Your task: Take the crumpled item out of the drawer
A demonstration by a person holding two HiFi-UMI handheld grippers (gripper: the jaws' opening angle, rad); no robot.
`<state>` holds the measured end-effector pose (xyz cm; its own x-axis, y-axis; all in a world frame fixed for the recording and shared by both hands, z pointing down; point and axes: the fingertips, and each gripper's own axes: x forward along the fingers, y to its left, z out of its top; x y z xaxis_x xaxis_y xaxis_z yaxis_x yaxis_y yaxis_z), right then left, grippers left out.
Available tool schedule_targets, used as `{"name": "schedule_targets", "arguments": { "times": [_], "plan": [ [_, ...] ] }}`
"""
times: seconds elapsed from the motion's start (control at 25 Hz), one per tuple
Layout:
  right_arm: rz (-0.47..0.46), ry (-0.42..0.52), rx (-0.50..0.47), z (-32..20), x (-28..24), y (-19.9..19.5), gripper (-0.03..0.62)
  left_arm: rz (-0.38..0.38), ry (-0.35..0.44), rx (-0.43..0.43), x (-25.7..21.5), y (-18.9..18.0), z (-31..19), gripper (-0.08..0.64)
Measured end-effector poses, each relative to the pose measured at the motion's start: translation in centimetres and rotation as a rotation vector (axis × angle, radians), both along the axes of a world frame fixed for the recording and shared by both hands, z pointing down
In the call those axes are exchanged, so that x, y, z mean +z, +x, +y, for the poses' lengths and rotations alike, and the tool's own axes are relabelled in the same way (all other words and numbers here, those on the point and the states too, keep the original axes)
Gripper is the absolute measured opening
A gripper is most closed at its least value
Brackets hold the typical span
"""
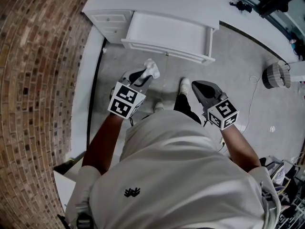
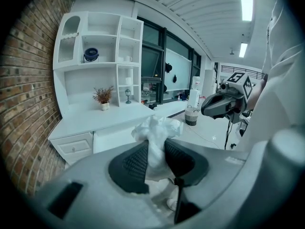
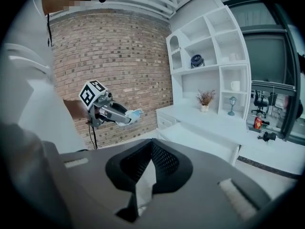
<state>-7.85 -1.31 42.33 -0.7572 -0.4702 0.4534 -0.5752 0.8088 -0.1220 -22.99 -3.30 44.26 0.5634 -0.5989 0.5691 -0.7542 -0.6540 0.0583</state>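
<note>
The crumpled white item (image 1: 152,69) is pinched between the pads of my left gripper (image 1: 145,76), held in the air above the floor in front of the open white drawer (image 1: 167,51). The left gripper view shows the item (image 2: 155,132) bulging out above the jaws of the left gripper (image 2: 155,159), with the drawer (image 2: 114,137) behind it. My right gripper (image 1: 195,86) hangs to the right at about the same height, apart from the item. Its tips meet in the right gripper view (image 3: 151,144) with nothing between them. That view also shows the left gripper (image 3: 125,116) and the item (image 3: 136,113).
A white desk with small drawers (image 1: 112,20) and shelves with a potted plant (image 2: 103,97) stands against the brick wall (image 1: 38,80). A woven basket (image 1: 274,75) and a cable lie on the grey floor to the right. The person's shoe (image 1: 185,85) is below the grippers.
</note>
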Motion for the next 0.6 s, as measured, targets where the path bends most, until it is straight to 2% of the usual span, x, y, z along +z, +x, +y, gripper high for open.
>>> {"name": "schedule_targets", "arguments": {
  "times": [0.6],
  "plan": [
    [0.0, 0.01, 0.02, 0.21, -0.13, 0.25, 0.012, 0.003, 0.0, 0.013, -0.07, 0.31, 0.34, 0.106]
  ]
}}
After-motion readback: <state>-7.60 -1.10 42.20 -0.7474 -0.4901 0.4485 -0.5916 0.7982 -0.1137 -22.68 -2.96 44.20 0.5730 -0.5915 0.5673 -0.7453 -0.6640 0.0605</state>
